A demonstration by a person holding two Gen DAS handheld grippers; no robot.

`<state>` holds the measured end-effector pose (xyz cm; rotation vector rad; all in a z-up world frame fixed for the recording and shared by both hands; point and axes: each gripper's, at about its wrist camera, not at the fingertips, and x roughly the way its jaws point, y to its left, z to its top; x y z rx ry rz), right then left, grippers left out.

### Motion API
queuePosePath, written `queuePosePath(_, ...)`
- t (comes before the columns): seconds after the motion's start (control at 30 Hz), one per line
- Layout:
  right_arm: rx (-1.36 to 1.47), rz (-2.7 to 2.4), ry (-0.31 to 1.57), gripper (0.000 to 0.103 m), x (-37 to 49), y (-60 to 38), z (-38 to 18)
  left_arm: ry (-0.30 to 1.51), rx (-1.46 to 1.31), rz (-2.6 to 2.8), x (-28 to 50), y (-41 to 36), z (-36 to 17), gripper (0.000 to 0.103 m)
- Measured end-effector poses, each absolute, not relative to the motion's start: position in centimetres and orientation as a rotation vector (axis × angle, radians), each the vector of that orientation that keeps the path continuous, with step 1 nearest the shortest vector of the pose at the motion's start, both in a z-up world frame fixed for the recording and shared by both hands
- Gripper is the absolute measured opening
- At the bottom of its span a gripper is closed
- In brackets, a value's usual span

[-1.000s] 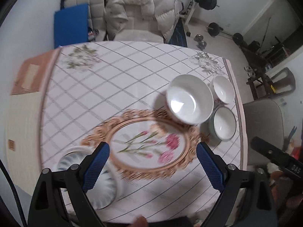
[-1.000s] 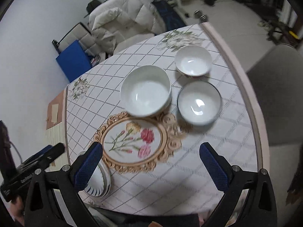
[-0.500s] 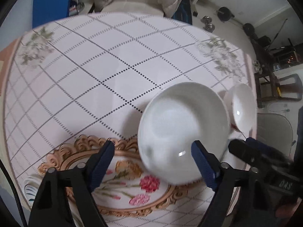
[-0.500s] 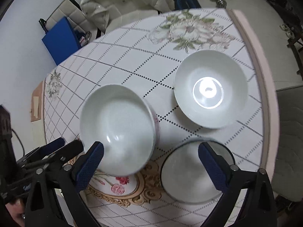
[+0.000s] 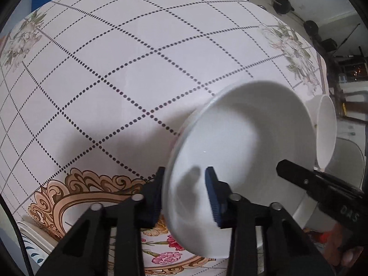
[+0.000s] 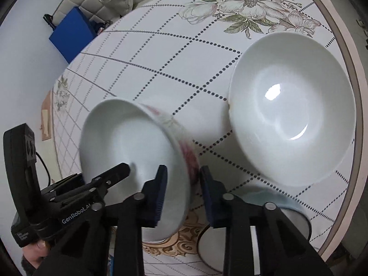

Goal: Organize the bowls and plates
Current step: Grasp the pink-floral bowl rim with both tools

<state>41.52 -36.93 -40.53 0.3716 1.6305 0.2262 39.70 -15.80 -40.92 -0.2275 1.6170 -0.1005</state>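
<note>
A big white bowl (image 5: 243, 138) with a pink flower on its outside stands on the table. My left gripper (image 5: 186, 191) is shut on its near-left rim, one finger inside, one outside. My right gripper (image 6: 181, 191) is shut on the same bowl (image 6: 128, 142) at its right rim, one finger inside, one outside. A second white bowl (image 6: 292, 105) stands to the right, also at the edge of the left wrist view (image 5: 325, 128). A dark-rimmed bowl (image 6: 264, 218) sits under the right gripper. A blue-patterned plate (image 5: 27, 246) shows at the lower left.
The round table (image 5: 115, 57) has a chequered floral cloth with a gold-framed flower motif (image 5: 92, 191). Its right edge (image 6: 354, 57) lies close behind the bowls. A blue cushion (image 6: 71, 32) and padded chairs stand beyond the far side.
Both grippers have moved down and in to the big bowl and shut on its rim, left on one side and right on the other. Earlier both were open above the table.
</note>
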Motion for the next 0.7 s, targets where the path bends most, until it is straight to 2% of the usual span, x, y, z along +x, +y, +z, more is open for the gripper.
queuePosePath(0.07,0.339,0.216,1.640,0.014,41.8,-36.8,-41.0,1.612,-0.242,-0.093,39.7,-15.3,-41.1,0.021)
queuePosePath(0.17,0.309,0.219,1.637,0.013,42.1,-36.5,-41.1,1.596,-0.224,-0.082,39.7,-15.0,-41.0,0.014)
queuePosePath(0.27,0.277,0.216,1.633,0.012,42.2,-36.3,-41.0,1.573,-0.200,-0.084,39.3,-15.0,-40.6,0.011)
queuePosePath(0.7,0.248,0.276,1.672,0.009,39.7,-34.7,-39.1,1.495,-0.121,-0.096,37.5,-13.6,-35.7,0.011)
